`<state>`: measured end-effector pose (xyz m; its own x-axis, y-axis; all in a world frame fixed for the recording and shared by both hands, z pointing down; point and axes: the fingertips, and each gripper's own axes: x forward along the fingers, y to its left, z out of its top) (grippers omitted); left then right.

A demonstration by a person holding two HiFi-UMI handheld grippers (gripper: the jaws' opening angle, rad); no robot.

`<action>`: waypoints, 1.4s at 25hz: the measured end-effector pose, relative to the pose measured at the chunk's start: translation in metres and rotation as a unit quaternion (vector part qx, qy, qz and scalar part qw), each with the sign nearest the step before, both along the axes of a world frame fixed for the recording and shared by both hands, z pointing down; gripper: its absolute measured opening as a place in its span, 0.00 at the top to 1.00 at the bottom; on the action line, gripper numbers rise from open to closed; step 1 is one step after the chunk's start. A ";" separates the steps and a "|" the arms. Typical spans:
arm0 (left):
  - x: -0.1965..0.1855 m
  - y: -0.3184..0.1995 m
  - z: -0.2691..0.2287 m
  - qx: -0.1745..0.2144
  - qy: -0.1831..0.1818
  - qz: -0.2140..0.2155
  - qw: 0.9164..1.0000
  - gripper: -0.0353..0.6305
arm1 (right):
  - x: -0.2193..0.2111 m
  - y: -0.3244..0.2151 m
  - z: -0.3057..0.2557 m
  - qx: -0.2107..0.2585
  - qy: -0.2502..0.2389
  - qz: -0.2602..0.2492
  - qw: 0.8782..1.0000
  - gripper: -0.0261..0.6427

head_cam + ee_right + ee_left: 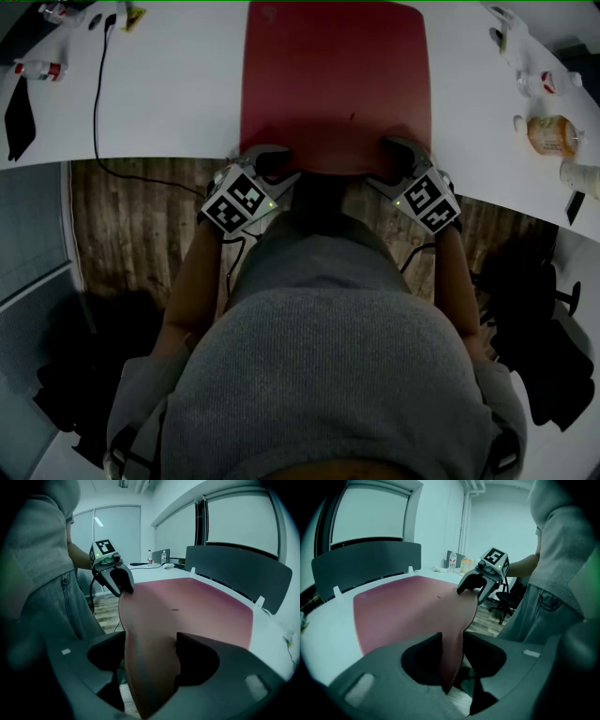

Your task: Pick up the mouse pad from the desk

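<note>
A large dark red mouse pad [333,84] lies on the white desk [169,103], its near edge hanging past the desk's front edge. My left gripper [267,157] holds the near left corner, and in the left gripper view the pad [403,616] fills the gap between the jaws of that gripper [452,648]. My right gripper [403,152] holds the near right corner. In the right gripper view the pad [197,606] curls up and bends between the jaws of that gripper [150,653], touching both. Each gripper shows in the other's view: the right [478,581], the left [117,581].
A black cable [97,103] runs across the desk's left part. Bottles [553,134] and small items sit at the right end, a small bottle [37,68] at the far left. A dark chair back [365,564] stands behind the desk. Wooden floor [131,234] lies below.
</note>
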<state>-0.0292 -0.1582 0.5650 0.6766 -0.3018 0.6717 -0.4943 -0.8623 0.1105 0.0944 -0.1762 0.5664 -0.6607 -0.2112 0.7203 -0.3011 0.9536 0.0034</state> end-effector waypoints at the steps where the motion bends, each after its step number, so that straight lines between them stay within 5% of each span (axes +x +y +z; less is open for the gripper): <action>1: 0.002 0.003 0.000 -0.003 0.006 0.000 1.000 0.76 | -0.003 0.004 -0.003 -0.007 -0.007 -0.012 1.000 0.49; 2: 0.004 0.005 -0.001 -0.007 0.012 -0.001 1.000 0.82 | -0.006 0.010 -0.005 -0.013 -0.012 -0.027 0.999 0.77; 3: 0.005 0.006 -0.001 -0.009 0.016 -0.002 1.000 0.87 | -0.009 0.014 -0.006 -0.013 -0.010 -0.041 0.999 0.90; 13: -0.002 -0.014 -0.030 -0.028 0.093 -0.090 0.991 0.91 | -0.010 0.001 -0.030 0.029 -0.060 0.023 0.998 0.93; 23: -0.001 -0.063 -0.114 0.047 0.212 -0.199 0.956 0.91 | -0.005 -0.042 -0.095 0.100 -0.119 0.147 0.977 0.93; 35: -0.014 -0.102 -0.183 0.109 0.282 -0.250 0.920 0.91 | -0.013 -0.087 -0.170 0.153 -0.213 0.226 0.938 0.93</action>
